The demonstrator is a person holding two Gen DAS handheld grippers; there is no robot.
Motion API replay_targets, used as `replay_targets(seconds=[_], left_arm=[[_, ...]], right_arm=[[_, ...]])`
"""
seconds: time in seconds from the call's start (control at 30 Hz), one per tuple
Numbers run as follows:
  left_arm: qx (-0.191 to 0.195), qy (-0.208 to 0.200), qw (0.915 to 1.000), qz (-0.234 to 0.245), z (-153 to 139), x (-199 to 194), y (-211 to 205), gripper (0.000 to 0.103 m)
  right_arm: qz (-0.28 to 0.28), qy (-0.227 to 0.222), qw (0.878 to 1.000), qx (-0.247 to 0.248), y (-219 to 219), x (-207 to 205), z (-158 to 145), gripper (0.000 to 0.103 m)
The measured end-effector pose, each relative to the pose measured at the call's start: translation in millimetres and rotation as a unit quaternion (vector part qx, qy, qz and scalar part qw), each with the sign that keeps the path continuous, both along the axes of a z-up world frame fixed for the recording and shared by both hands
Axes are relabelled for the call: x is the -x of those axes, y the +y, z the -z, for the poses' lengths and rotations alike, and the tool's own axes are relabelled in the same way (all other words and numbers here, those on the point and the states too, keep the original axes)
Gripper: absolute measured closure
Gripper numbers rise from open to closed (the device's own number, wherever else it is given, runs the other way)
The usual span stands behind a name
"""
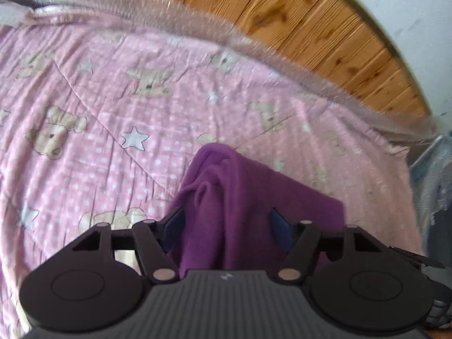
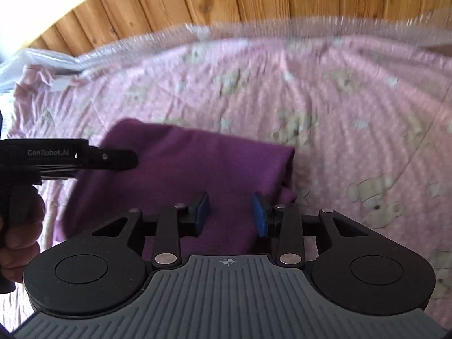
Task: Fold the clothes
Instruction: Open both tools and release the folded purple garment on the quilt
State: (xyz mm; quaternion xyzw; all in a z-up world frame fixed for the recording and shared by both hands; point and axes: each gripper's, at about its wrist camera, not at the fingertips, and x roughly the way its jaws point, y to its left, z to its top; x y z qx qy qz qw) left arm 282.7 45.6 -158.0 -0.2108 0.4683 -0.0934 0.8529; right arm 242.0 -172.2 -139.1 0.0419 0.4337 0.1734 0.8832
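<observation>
A purple garment [image 2: 183, 175] lies folded on the pink bedspread [image 2: 353, 113]. In the left wrist view the same garment [image 1: 234, 197] rises in a bunched fold between the fingers of my left gripper [image 1: 228, 226], whose jaws stand wide apart around the cloth. My right gripper [image 2: 231, 214] is open just above the garment's near edge, its blue pads [image 2: 261, 214] clear of the fabric. The left gripper's body [image 2: 84, 158] shows at the left of the right wrist view, over the garment's left side.
The pink bedspread [image 1: 113, 113] with bears and stars covers the bed. A clear plastic-wrapped edge [image 1: 254, 42] runs along the far side, against a wooden panel wall [image 1: 310, 14]. Grey clutter [image 1: 435, 183] sits past the bed's right edge.
</observation>
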Motion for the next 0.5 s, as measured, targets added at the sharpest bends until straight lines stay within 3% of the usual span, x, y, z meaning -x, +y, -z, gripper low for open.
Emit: replay_targets(seconds=[0.07, 0.13, 0.17, 0.2, 0.33, 0.4, 0.5], left_arm=[[0.014, -0.015, 0.9997, 0.01, -5.7, 20.1, 0.1, 0.022], [0.002, 0.012, 0.9997, 0.019, 12.7, 26.1, -4.0, 0.018], [-0.002, 0.026, 0.9995, 0.02, 25.0, 26.8, -4.9, 0.009], [0.005, 0.027, 0.9995, 0.014, 30.1, 28.7, -3.2, 0.009], [-0.031, 0.028, 0.9991, 0.006, 0.9, 37.0, -8.4, 0.011], [-0.052, 0.018, 0.9984, 0.012, -18.8, 48.5, -12.8, 0.008], [-0.081, 0.011, 0.9966, 0.012, -37.8, 66.3, -18.8, 0.0]], right_arm=[[-0.011, -0.024, 0.999, -0.024, -1.5, 23.7, -12.2, 0.047], [-0.018, 0.009, 1.0, -0.023, 6.3, 33.2, 11.4, 0.032], [-0.017, 0.025, 0.999, -0.014, 10.2, 36.2, 27.4, 0.027], [-0.007, 0.026, 1.0, -0.01, 9.9, 39.5, 39.5, 0.013], [0.038, 0.021, 0.999, -0.022, -1.5, 51.6, 12.0, 0.014], [0.038, -0.013, 0.999, -0.015, -5.6, 69.9, -11.2, 0.011], [0.042, -0.026, 0.999, 0.013, -6.7, 93.7, -27.5, 0.01]])
